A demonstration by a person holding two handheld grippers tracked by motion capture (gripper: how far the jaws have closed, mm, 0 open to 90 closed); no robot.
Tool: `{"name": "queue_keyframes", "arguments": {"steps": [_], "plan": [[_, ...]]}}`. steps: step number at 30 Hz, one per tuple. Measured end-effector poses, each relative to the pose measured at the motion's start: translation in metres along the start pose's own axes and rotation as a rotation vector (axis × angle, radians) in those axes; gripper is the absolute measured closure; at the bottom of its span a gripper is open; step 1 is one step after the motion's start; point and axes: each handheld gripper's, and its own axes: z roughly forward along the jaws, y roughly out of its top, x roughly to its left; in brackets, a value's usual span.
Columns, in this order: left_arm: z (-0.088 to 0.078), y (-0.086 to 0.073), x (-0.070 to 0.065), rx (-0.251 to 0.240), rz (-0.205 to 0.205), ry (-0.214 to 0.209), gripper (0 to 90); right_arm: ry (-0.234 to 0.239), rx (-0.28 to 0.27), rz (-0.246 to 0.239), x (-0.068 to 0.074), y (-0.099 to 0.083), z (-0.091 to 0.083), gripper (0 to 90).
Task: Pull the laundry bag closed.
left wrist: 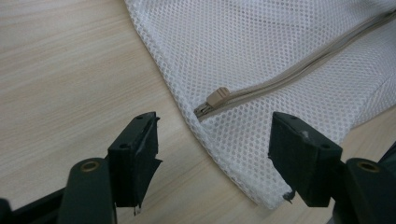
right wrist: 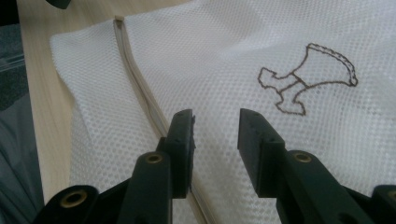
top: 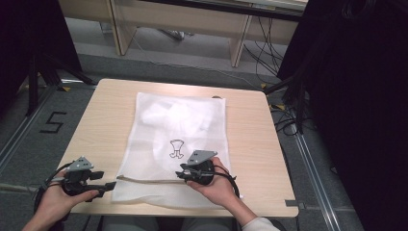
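The white mesh bag (top: 175, 144) lies flat on the table (top: 106, 120). The left gripper (left wrist: 212, 154) sits at its corner, jaws wide apart around the zipper pull (left wrist: 215, 99). The right gripper (right wrist: 215, 135) hovers over the zipper (right wrist: 140, 88), jaws apart, empty. The right gripper view shows a brown emblem (right wrist: 306, 79) up close.

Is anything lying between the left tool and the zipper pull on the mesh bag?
Nothing visible does. In the left gripper view the left tool stands open just short of the zipper pull, with bare table and the edge of the mesh bag between them. The right tool is open over the bag farther along the zipper.
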Motion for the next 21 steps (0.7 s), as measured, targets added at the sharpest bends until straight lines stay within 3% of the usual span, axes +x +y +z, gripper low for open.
{"name": "queue_keyframes", "arguments": {"steps": [2, 3, 15, 19, 20, 21], "plan": [[0.0, 0.0, 0.0, 0.001, 0.002, 0.001, 32.6, 0.01, -0.006, -0.02, 0.0, 0.004, 0.003, 66.3], [-0.002, 0.0, 0.002, 0.02, 0.023, -0.007, 32.6, 0.002, -0.013, -0.014, 0.002, 0.005, 0.005, 66.1], [-0.001, 0.0, 0.001, 0.033, 0.017, 0.005, 32.8, 0.039, -0.01, -0.062, 0.014, 0.026, 0.024, 65.1], [0.0, 0.0, 0.002, 0.036, 0.023, -0.011, 32.7, 0.048, -0.015, -0.084, 0.019, 0.034, 0.032, 64.8], [0.0, 0.0, 0.002, 0.034, 0.021, -0.013, 32.7, 0.051, -0.012, -0.088, 0.02, 0.036, 0.034, 64.8], [0.002, -0.001, 0.0, 0.017, -0.008, -0.015, 32.7, 0.055, -0.012, -0.087, 0.021, 0.037, 0.035, 64.7]]}}
